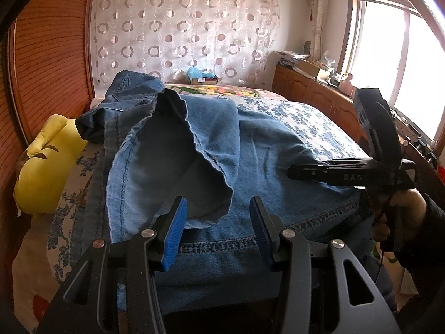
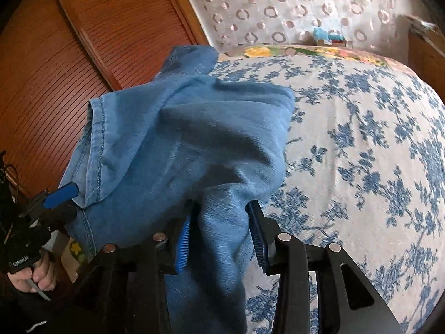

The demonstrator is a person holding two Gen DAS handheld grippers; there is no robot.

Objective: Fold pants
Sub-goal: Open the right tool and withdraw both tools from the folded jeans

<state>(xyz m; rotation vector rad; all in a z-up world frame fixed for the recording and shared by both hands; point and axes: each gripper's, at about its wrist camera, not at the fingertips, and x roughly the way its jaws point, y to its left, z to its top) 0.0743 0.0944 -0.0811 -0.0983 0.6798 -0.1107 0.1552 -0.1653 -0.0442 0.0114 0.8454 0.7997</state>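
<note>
While the blue denim pants [image 1: 250, 150] lie spread over the bed with the blue-flowered white cover [image 1: 311, 122], the fold appears to be only partly made. A hemmed leg end is turned back in a loose, rumpled flap just ahead of the left gripper [image 1: 218, 228], and the waist end is heaped farther off, near the reddish slatted wooden panel [image 1: 52, 55].

The left gripper's jaws stand apart with nothing pressed between the blue ribbed pads [image 1: 175, 231]; they hover over a stitched seam of the denim, and I cannot tell whether the tips touch the cloth.

In the right wrist view, the right gripper [image 2: 219, 236] has a thick bunch of denim between its pads. The cloth fills the gap and rises from it in a draped mass, so I judge that this gripper clamps the pants, though whether the far pad presses firmly is hard to see. In the left wrist view the same tool lies low over the fabric, to the right of the left gripper.

A yellow plush toy [image 1: 44, 167] lies beside the pants, to the left of the left gripper, clear of the work.

The step in hand looks like carrying the gathered leg across to lay it flat. The next move probably calls for the right gripper to draw its bunch taut and level, while the left closes on the loose hem to square it, lest the flap crease under the fold.
</note>
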